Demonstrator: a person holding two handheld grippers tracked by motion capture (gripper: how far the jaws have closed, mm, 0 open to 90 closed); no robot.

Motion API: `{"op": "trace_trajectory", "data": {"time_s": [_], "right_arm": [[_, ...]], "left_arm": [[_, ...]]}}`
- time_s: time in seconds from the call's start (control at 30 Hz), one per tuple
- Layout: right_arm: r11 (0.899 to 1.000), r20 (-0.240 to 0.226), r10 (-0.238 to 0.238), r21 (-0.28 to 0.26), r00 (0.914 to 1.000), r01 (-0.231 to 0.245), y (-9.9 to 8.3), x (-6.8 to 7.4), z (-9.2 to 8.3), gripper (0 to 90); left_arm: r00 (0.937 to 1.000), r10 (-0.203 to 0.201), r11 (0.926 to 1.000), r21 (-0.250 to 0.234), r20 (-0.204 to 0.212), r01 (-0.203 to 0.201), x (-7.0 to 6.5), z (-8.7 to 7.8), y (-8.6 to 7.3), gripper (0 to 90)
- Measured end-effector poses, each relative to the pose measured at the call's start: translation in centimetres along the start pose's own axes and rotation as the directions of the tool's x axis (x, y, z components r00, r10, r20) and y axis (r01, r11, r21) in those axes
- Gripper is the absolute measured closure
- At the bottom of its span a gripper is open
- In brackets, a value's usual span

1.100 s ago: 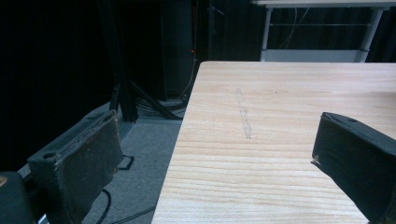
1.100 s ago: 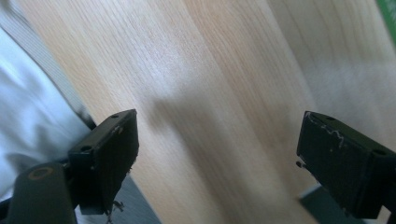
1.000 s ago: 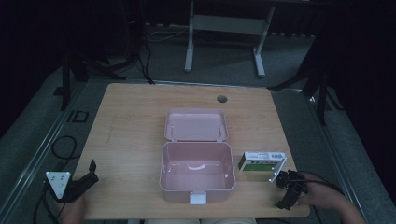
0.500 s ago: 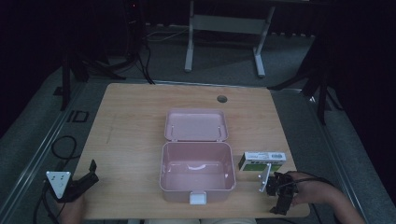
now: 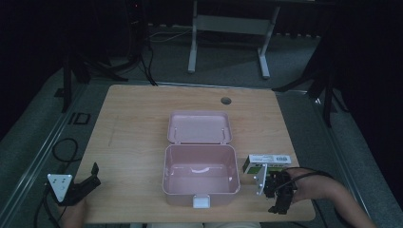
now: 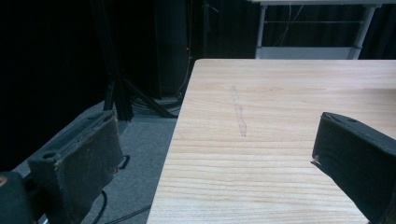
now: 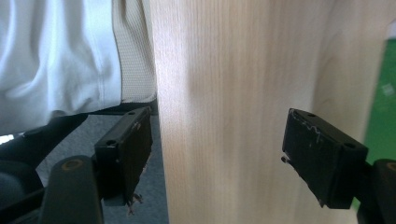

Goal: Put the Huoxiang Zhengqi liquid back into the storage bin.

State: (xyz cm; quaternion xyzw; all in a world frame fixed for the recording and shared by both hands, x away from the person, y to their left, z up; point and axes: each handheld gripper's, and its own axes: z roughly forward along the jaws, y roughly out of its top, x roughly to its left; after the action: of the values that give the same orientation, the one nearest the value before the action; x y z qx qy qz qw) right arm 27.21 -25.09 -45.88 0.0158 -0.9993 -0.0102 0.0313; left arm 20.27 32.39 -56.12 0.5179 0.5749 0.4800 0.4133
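Now the small green-and-white box [image 5: 266, 162] lies just beyond the right gripper [image 5: 280, 190], at the table's [image 5: 133, 123] near right; nothing sits between its jaws. They have just been closing, yet stand apart.

A small flat carton [image 5: 267, 162], white on top with a green side panel, lies on its broad face near the table [image 5: 138, 133]'s right edge, toward the front right corner. It sits lengthwise across the table, just beside the right wall of an open pink box [image 5: 199, 175], apart from it.
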Motion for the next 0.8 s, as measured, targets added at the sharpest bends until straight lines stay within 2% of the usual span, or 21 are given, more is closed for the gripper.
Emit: {"op": "trace_trajectory", "data": {"time_s": [0.17,0.2,0.3,0.4,0.43,0.53,0.57,0.8], "right_arm": [[1.000,0.050,-0.022,-0.020,0.9985,0.023,0.4,-0.2,-2.5,25.1],[1.000,0.050,-0.022,-0.020,0.9985,0.023,0.4,-0.2,-2.5,25.1],[1.000,0.088,-0.022,-0.013,0.9959,0.023,0.2,-0.9,-4.1,26.6],[1.000,0.101,-0.016,-0.008,0.9947,0.017,0.1,-1.4,-4.7,26.7],[1.000,0.119,-0.009,-0.006,0.9929,0.010,-0.1,-1.9,-5.4,29.1],[1.000,0.120,-0.005,-0.007,0.9928,0.006,-0.1,-2.2,-5.6,29.0],[1.000,0.138,0.013,-0.007,0.9904,-0.012,-0.3,-3.1,-6.2,30.6],[0.999,0.158,0.039,0.020,0.9866,-0.043,-0.5,-5.9,-6.5,31.5]], "left_arm": [[1.0000,0.000,1.0000,0.000,0.000,0.000,0.0,0.0,0.0,1.6],[1.0000,0.000,1.0000,0.000,0.001,0.000,0.0,0.0,0.0,1.6],[1.0000,0.000,1.0000,0.001,0.002,0.000,0.0,0.0,0.0,1.6],[1.0000,0.001,1.0000,0.002,0.004,-0.001,0.0,0.0,0.0,1.6],[1.0000,0.000,1.0000,0.001,0.004,0.000,0.0,0.0,0.0,1.7],[1.0000,0.001,1.0000,0.001,0.005,-0.001,0.0,0.0,0.0,1.6],[1.0000,0.002,1.0000,0.002,0.005,-0.002,0.0,0.0,0.0,1.6],[0.9999,0.001,1.0000,0.004,0.012,-0.001,0.0,0.1,0.0,1.6]]}}
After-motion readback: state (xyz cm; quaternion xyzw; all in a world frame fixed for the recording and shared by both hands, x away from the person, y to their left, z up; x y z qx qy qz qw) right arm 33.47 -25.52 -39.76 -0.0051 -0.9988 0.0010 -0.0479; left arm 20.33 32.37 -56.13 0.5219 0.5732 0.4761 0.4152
